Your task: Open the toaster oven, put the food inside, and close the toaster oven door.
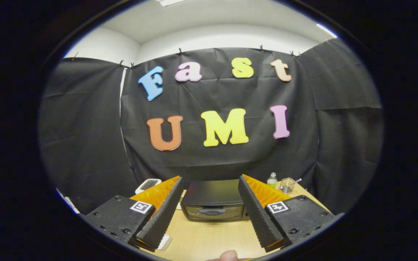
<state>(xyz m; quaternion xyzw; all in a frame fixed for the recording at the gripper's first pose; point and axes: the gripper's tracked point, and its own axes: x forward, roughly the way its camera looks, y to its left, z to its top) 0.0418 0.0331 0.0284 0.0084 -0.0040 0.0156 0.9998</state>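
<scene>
The toaster oven (213, 201) is seen as a dark, boxy unit with a flat, plain top and a front door that's mostly a glass window, with a long curved handle running across the upper part of that door. The door is shut, sitting flush against the body. It's parked on the light wood desk (212, 239), toward the back near the black cloth wall, and it's framed right in the gap between the two fingers, a bit beyond their tips. The front is pointed straight back at the camera, so the door is faced head-on; the long axis is laid side to side across the desk, with the handle running the same way. The gripper (209, 194) is held well above the desk with its fingers spread wide apart, nothing pinched between them and nothing touched. Off to the right behind the right finger, a small clear bottle (272, 179) with a pale cap and a clear glass container (287, 185) with something like a spoon sticking out are stood near the desk's back corner. On the left, a white device (148, 185) with a dark face is partly hidden behind the left finger. No food can be made out from here. A bit of a fingertip (228, 256) is caught at the very bottom.
</scene>
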